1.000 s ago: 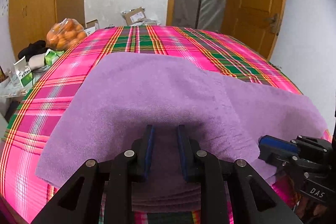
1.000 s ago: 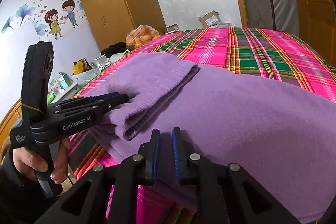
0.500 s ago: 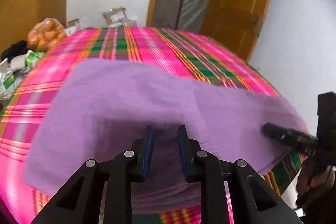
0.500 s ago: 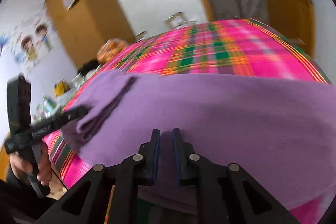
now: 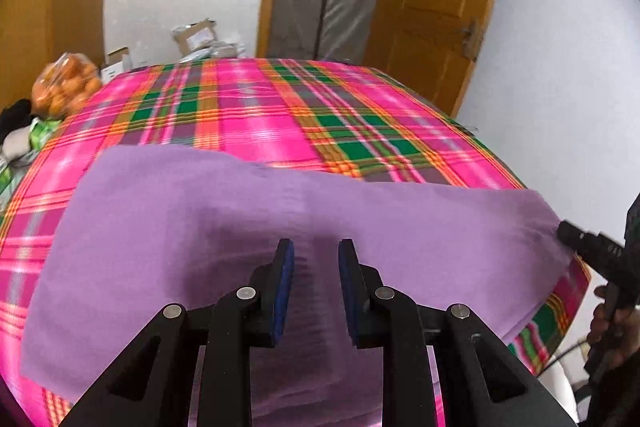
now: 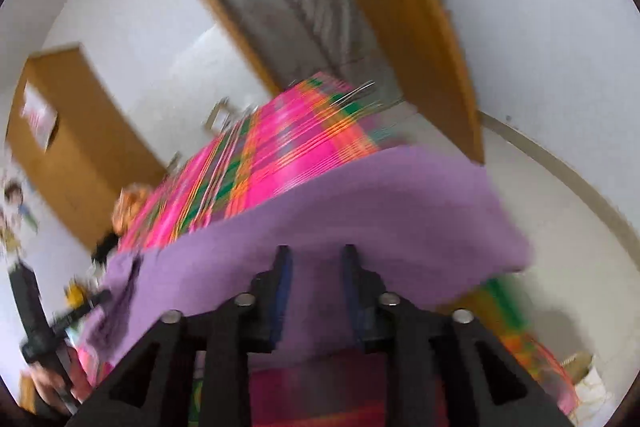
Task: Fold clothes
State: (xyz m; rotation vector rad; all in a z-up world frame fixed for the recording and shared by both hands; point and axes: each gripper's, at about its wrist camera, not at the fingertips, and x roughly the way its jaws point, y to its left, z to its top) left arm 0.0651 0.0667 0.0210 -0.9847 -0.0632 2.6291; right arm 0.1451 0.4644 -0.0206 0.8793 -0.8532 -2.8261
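Note:
A purple fleece cloth (image 5: 240, 211) lies stretched sideways over the near part of a pink plaid bed cover (image 5: 280, 107). My left gripper (image 5: 316, 259) is shut on a thick folded layer of it at the near edge; the right wrist view shows that gripper (image 6: 106, 295) at the cloth's bunched left end. My right gripper (image 6: 316, 263) is tilted and blurred. Its jaws are opening, with the purple cloth (image 6: 380, 211) between them but not pinched. In the left wrist view the right gripper (image 5: 564, 233) sits at the cloth's far right corner.
A bag of oranges (image 5: 64, 91) and clutter sit past the bed's left side. Cardboard boxes (image 5: 196, 37) stand behind the bed, and a wooden door (image 5: 432, 7) is at the back right. A hand (image 5: 608, 331) holds the right gripper beyond the bed's right edge.
The right gripper swept far right along the cloth's near edge, rolled, and its jaws spread apart. The cloth now lies drawn out wider. The left gripper kept its grip and shifted a little.

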